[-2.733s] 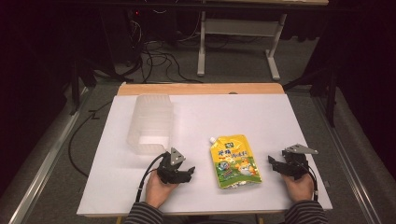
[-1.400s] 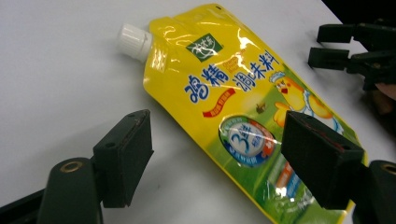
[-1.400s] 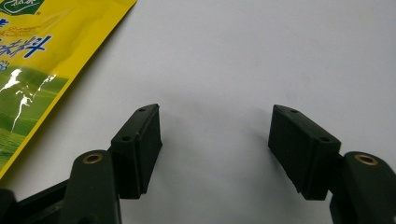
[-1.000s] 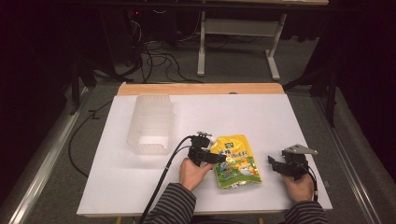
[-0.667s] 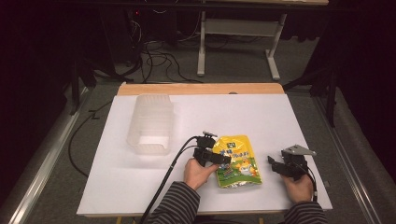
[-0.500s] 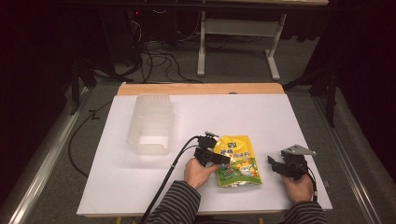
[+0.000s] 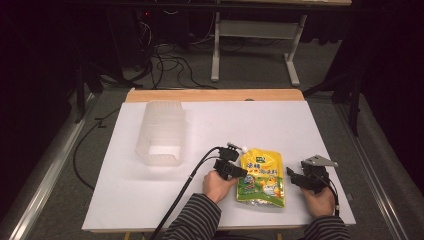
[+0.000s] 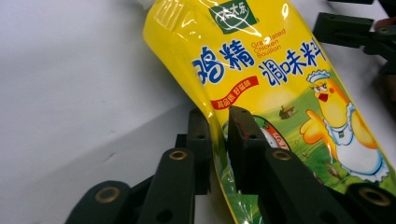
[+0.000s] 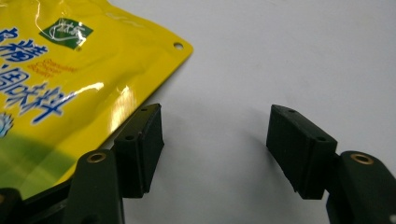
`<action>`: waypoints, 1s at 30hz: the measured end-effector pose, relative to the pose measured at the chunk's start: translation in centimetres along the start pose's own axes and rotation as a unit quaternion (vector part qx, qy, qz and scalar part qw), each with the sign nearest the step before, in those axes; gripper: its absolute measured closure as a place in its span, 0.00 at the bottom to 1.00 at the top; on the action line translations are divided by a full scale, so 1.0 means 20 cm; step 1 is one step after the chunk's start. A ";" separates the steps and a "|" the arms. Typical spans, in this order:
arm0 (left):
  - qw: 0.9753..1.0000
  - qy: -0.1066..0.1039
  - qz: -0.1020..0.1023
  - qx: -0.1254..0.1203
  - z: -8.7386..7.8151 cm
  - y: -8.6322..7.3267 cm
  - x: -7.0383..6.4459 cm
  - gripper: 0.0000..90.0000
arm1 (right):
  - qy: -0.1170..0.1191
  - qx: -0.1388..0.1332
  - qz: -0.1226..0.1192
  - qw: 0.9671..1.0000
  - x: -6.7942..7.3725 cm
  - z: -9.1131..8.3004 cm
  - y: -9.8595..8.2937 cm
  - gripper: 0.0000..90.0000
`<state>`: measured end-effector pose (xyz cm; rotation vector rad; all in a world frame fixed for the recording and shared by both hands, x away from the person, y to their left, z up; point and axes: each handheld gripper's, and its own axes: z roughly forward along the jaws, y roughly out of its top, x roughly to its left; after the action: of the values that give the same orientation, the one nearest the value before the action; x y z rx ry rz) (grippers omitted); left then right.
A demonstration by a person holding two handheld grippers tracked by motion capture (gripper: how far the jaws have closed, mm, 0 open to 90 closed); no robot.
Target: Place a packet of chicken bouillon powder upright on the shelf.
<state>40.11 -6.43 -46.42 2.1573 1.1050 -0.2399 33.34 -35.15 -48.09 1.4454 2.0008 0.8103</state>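
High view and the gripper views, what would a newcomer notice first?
The bright yellow pouch with its cartoon chicken, lying near the table's front edge. The left gripper has its jaws closed on the pouch's edge, while the right gripper rests open beside it. A clear plastic bin stands back left.

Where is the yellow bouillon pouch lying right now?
In the high view the yellow pouch lies flat on the white table near its front edge, between the left gripper, clamped on its edge, and the open right gripper.

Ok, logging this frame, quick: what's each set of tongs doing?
Left tongs: closed on the yellow pouch edge.
Right tongs: open, holding nothing, beside the pouch.
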 end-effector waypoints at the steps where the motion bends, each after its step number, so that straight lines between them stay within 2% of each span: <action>1: 1.000 -0.005 0.001 0.001 0.00 0.00 0.00 0.89 | 0.000 0.000 0.000 1.000 0.00 0.00 0.00 0.41; 4: 1.000 -0.023 0.007 -0.002 0.01 0.00 -0.01 0.96 | 0.000 0.000 -0.001 1.000 0.00 0.00 0.00 0.41; 7: 0.999 -0.030 0.014 -0.014 -0.01 0.00 -0.02 0.97 | -0.002 0.000 -0.002 1.000 0.00 0.00 0.00 0.41; 12: 0.998 -0.036 0.033 -0.038 -0.12 0.01 -0.04 0.98 | 0.000 0.000 0.000 1.000 0.00 0.00 0.00 0.41; 17: 0.996 -0.023 0.059 -0.068 -0.24 0.01 -0.05 0.98 | 0.000 -0.001 -0.001 1.000 0.00 0.00 0.00 0.41; 22: 0.992 -0.014 0.083 -0.097 -0.38 0.00 -0.08 0.99 | 0.001 -0.001 -0.001 1.000 0.00 0.00 0.00 0.41; 27: 0.989 0.001 0.099 -0.110 -0.48 0.00 -0.08 0.99 | -0.001 -0.001 -0.002 1.000 0.00 0.00 0.00 0.41; 29: 0.987 0.014 0.106 -0.119 -0.51 0.00 -0.07 0.99 | 0.000 -0.002 -0.003 1.000 0.00 0.00 0.00 0.41; 30: 0.986 0.015 0.109 -0.123 -0.53 0.00 -0.07 0.99 | 0.000 -0.002 -0.002 1.000 0.00 0.00 0.00 0.42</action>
<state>37.74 -0.41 -37.90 2.0438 0.8552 0.0277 33.29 -35.12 -48.09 1.4383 2.0012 0.8124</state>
